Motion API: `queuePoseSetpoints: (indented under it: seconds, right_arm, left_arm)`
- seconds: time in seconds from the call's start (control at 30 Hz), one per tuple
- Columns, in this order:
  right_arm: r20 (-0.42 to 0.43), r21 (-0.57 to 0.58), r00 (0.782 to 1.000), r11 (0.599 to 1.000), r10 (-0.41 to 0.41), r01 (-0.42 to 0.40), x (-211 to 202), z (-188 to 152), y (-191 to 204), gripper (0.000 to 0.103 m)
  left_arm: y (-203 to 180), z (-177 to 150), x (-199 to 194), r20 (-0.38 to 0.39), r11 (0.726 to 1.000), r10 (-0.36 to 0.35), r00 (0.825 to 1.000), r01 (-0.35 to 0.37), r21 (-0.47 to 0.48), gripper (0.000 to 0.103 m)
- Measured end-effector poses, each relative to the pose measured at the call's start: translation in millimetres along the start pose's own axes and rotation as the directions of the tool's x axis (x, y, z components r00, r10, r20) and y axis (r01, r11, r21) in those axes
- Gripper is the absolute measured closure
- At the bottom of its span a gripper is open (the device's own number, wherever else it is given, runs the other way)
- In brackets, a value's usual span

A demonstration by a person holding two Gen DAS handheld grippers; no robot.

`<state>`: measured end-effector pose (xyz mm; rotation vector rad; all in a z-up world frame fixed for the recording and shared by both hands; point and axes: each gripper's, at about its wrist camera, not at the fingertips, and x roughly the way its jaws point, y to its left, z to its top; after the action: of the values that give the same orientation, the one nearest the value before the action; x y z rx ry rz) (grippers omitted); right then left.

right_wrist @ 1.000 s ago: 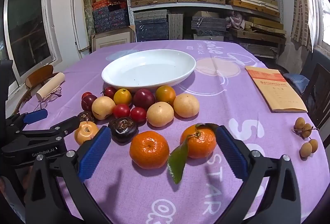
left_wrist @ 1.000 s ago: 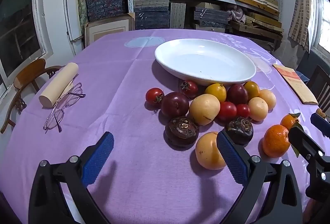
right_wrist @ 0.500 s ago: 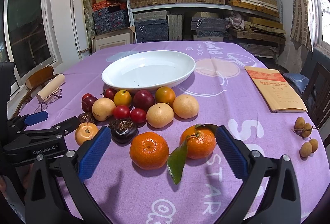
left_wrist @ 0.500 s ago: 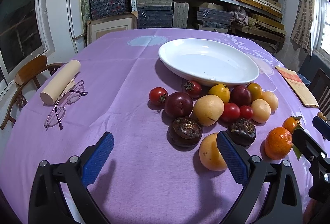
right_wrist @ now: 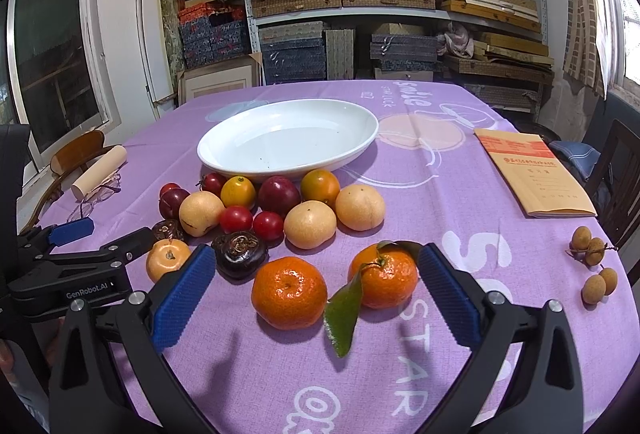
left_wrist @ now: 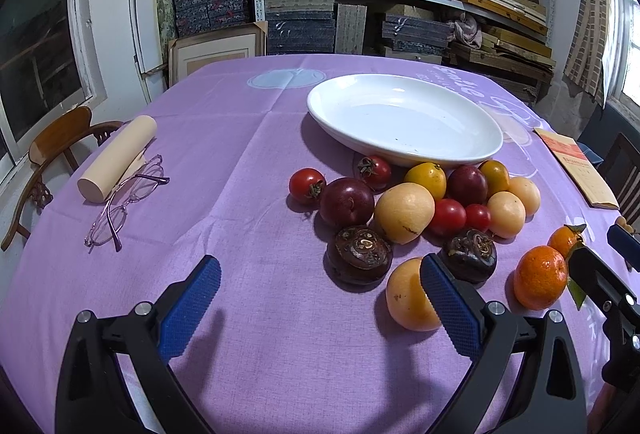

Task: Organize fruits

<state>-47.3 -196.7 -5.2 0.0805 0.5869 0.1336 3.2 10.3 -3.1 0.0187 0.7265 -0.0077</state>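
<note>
**A:** Where did the fruit lie?

**B:** A loose cluster of fruit sat on the bench (right_wrist: 460, 202), on its purple cloth, just in front of the white plate (right_wrist: 352, 146). The plate held no fruit. Nearest the plate were a yellow tomato (right_wrist: 238, 191), a dark plum (right_wrist: 279, 195) and an orange-green tomato (right_wrist: 320, 186); two small red tomatoes (right_wrist: 252, 222) lay between the pale pears (right_wrist: 310, 225). Two mandarins (right_wrist: 289, 292) stood at the near edge, one (right_wrist: 384, 278) bearing a green leaf (right_wrist: 342, 310).

**A:** And the right gripper?

**B:** The right gripper (right_wrist: 312, 298) hovered low over the cloth, its blue fingers (right_wrist: 182, 296) spread wide and holding nothing. Both mandarins lay in the gap between them, untouched.

**A:** The left gripper?

**B:** The left gripper (left_wrist: 320, 310) was likewise spread apart and empty. Its right finger (left_wrist: 448, 302) overlapped a pale peach (left_wrist: 406, 298) in the left wrist view; contact could not be judged. Two dark brown fruits (left_wrist: 360, 254) sat just beyond.

**A:** What else was on the bench?

**B:** Spectacles (left_wrist: 124, 200) touching a cream roll (left_wrist: 118, 158) at the left side, a tan envelope (right_wrist: 532, 172) at the right, and a few longans (right_wrist: 592, 262) well apart from the cluster.
</note>
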Motion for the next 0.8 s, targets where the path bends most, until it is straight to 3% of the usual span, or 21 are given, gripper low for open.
queuePoseSetpoints:
  seconds: [0.8]
  right_arm:
    - [0.003,0.004,1.0,1.0,0.002,-0.002,0.2,1.0,-2.3,0.004]
  left_arm:
    - [-2.6,0.6,-1.0,-0.001,1.0,-0.019,1.0,0.019,0.003,0.003]
